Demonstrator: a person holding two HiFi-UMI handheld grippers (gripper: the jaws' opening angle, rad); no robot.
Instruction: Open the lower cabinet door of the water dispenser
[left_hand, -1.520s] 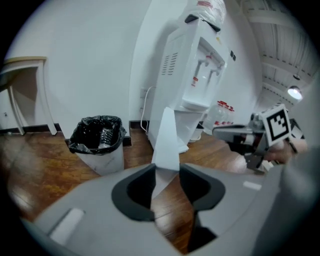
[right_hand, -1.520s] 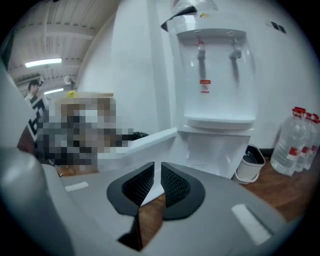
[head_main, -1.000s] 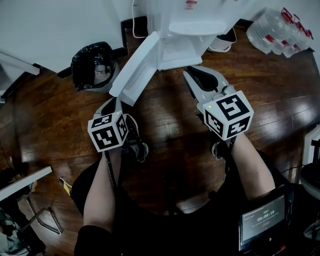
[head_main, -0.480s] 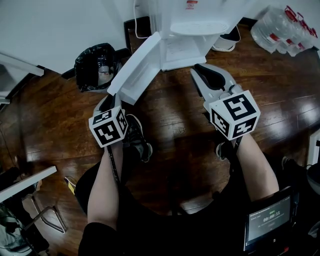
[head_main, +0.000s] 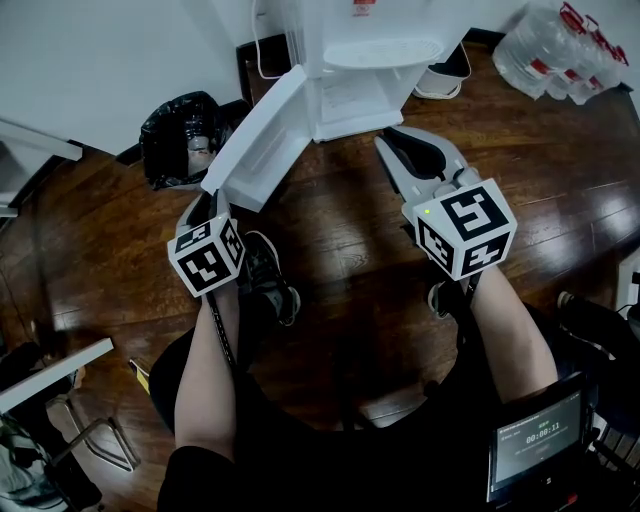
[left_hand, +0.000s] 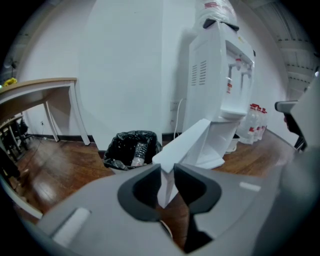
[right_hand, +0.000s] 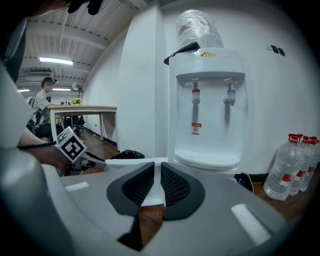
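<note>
The white water dispenser (head_main: 370, 50) stands against the wall, and its lower cabinet door (head_main: 255, 140) is swung wide open toward the left. My left gripper (head_main: 203, 208) sits just at the door's free corner. In the left gripper view its jaws (left_hand: 167, 170) stand apart, with the door's edge (left_hand: 187, 142) showing in the gap beyond them, not pinched. My right gripper (head_main: 402, 142) hovers in front of the dispenser's base. Its pads (right_hand: 160, 170) are closed to a thin slit with nothing in them. Door (right_hand: 130, 162) and dispenser (right_hand: 207, 100) lie ahead of it.
A black bin bag (head_main: 185, 135) with bottles sits left of the dispenser. Packed water bottles (head_main: 555, 50) lie at the right. A dark object (head_main: 455, 70) rests by the dispenser's right foot. The person's shoes (head_main: 265, 275) are on the wood floor. A table (left_hand: 40, 90) stands far left.
The left gripper has edged left and back from the door's corner. The door stays swung open and the right gripper holds its place.
</note>
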